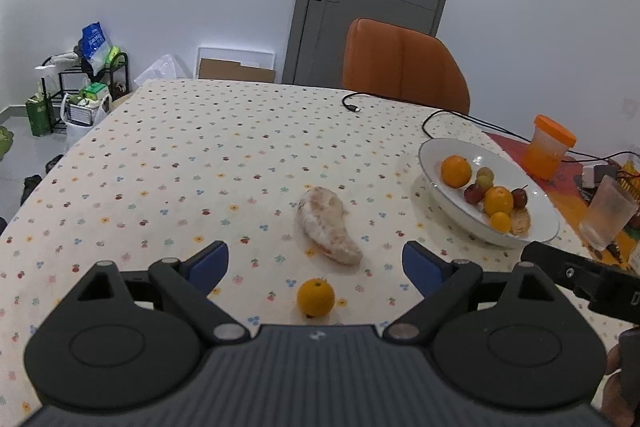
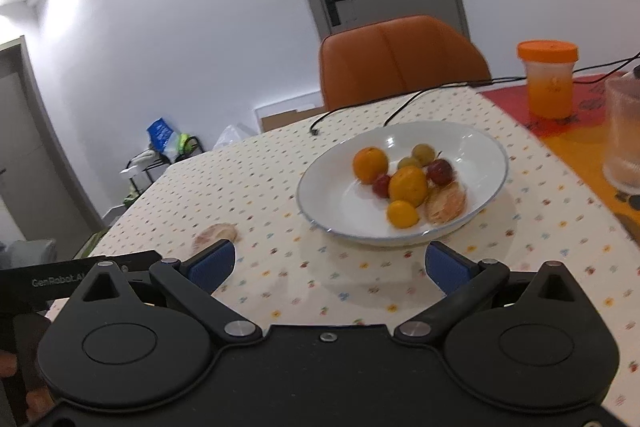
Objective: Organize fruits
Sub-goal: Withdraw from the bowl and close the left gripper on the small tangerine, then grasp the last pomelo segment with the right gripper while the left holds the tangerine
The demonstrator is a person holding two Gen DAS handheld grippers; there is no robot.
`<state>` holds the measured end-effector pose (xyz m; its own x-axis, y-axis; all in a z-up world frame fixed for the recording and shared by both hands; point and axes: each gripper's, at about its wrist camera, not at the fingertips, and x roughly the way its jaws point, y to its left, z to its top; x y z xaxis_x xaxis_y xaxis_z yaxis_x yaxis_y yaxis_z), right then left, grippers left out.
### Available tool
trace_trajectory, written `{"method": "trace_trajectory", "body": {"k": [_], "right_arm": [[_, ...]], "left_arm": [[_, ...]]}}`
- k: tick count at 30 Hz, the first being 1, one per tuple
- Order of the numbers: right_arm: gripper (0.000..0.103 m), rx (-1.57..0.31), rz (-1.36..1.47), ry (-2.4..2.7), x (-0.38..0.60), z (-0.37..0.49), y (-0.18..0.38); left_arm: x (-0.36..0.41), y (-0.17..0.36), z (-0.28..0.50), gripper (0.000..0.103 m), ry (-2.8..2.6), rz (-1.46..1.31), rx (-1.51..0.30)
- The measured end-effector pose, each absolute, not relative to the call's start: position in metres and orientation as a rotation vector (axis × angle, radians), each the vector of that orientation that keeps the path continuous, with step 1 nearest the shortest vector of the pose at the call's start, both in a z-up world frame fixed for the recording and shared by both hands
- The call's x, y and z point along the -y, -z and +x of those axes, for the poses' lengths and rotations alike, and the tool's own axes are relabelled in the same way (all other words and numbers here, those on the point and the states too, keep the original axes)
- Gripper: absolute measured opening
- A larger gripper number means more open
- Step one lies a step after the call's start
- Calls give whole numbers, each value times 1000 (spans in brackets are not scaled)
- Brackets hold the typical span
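On the dotted tablecloth (image 1: 180, 155) ahead of my left gripper (image 1: 316, 267), I see two loose fruits: a small orange (image 1: 315, 297), round, bright, with a dark stem spot on top, lying between the spread blue fingertips, and beyond it a pale, curved pomelo segment (image 1: 328, 225), whitish pith over pinkish flesh. I record the left jaws as wide apart and holding nothing. To the right stands the white plate (image 1: 436, 187), carrying two larger oranges, a smaller one, red and green round fruits and another pale segment at its near edge. My right gripper (image 2: 330, 265) hovers just short of the plate's (image 2: 320, 195) near rim, jaws likewise wide and empty; that view is slightly blurred. An orange-lidded jar (image 2: 548, 83) and a ribbed glass (image 2: 624, 139) stand farther right.
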<state>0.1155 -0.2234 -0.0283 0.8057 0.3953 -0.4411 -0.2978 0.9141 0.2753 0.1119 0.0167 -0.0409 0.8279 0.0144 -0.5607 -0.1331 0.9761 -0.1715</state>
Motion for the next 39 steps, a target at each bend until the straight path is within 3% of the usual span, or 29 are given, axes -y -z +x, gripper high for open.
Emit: {"method": "trace_trajectory", "body": {"k": [8,17,18,19,34,39], "right_arm": [[103,-526,180,-421,211,115,34],[103,-561,177,-447,201,121,46],[103,-563,174,-451,199,122,47],[103,-564,171,-454,198,122,48],[98,-595,137,-540,152,139,51],[92,-609,101,-568,130,143,49]], "left_arm": [[-20,58,117,81,-65,-221,-622],[-20,75,125,45,-62,-203,-660],[-20,74,126,28,-64,-201,-663],[-23,73,127,22,-72,-216,-668],[-74,59,120,22,-161,-268,-604],[-87,61,120,22,-179,-273,-610]]}}
